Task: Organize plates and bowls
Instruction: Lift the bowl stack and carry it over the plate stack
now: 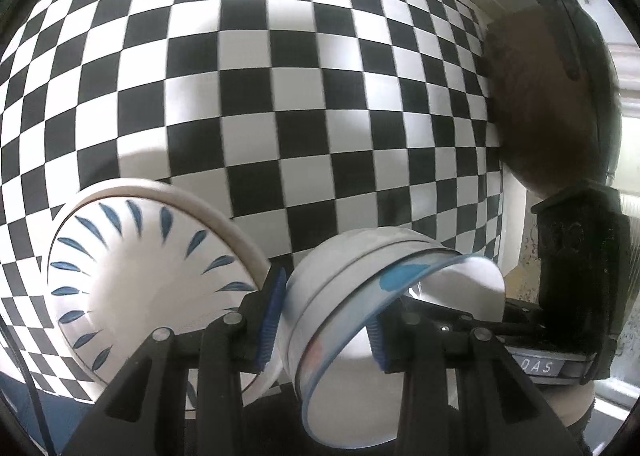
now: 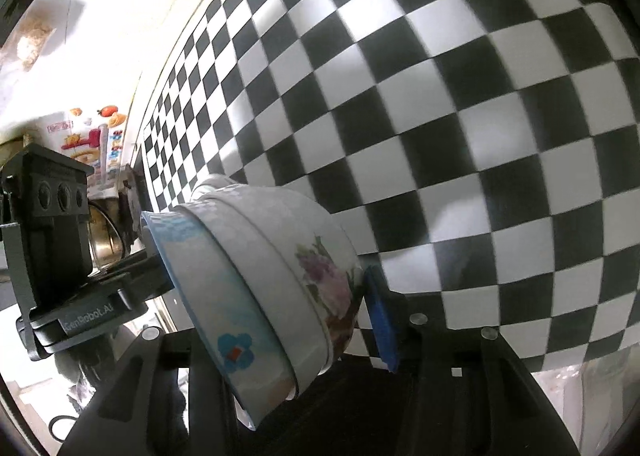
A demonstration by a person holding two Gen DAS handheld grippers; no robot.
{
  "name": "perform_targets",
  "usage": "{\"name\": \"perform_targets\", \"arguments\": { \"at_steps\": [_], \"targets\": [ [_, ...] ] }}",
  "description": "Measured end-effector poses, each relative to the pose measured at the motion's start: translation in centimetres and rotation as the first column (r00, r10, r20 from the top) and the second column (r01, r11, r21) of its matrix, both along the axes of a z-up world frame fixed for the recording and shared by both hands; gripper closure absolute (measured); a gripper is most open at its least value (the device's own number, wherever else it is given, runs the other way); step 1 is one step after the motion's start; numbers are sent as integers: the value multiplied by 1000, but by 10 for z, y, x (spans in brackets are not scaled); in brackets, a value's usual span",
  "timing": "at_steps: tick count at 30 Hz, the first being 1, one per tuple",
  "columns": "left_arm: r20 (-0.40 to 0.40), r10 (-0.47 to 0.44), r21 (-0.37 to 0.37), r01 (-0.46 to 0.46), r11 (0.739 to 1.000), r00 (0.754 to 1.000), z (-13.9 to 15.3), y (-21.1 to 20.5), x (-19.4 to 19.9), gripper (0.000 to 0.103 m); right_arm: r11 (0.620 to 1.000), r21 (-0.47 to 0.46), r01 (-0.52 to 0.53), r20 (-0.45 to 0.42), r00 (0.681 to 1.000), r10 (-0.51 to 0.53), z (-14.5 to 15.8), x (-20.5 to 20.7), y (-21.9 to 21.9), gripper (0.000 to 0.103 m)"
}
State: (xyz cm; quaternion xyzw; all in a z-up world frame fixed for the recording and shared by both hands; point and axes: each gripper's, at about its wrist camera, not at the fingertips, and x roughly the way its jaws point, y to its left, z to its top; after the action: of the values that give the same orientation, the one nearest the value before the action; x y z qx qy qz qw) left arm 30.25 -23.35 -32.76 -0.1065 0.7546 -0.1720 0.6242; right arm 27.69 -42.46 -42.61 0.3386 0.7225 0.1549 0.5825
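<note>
While both pinch it: left hand-held gripper [image 1: 324,320], right hand-held gripper [image 2: 264,320], bowl stack [image 2: 276,276] rim.

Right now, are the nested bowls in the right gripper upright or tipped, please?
Tipped: the nested bowls lie on their side, rims facing left, in the right gripper.

"DAS" on right claw [image 1: 536,366]; "GenRobot.AI" on left claw [image 2: 90,320].
</note>
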Motion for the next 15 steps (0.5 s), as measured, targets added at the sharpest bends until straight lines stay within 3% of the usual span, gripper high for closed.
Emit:
{"name": "perform_targets", "arguments": {
  "at_steps": [6,15],
  "targets": [
    [14,12,-3,-12,1000,1000,11,11,-2,64,1000,22,-20,-10,1000,20,2,0,14,56],
    [52,21,12,-21,1000,998,28,34,-1,64,998,51,-49,14,999,48,19,4,32,56]
  ]
}}
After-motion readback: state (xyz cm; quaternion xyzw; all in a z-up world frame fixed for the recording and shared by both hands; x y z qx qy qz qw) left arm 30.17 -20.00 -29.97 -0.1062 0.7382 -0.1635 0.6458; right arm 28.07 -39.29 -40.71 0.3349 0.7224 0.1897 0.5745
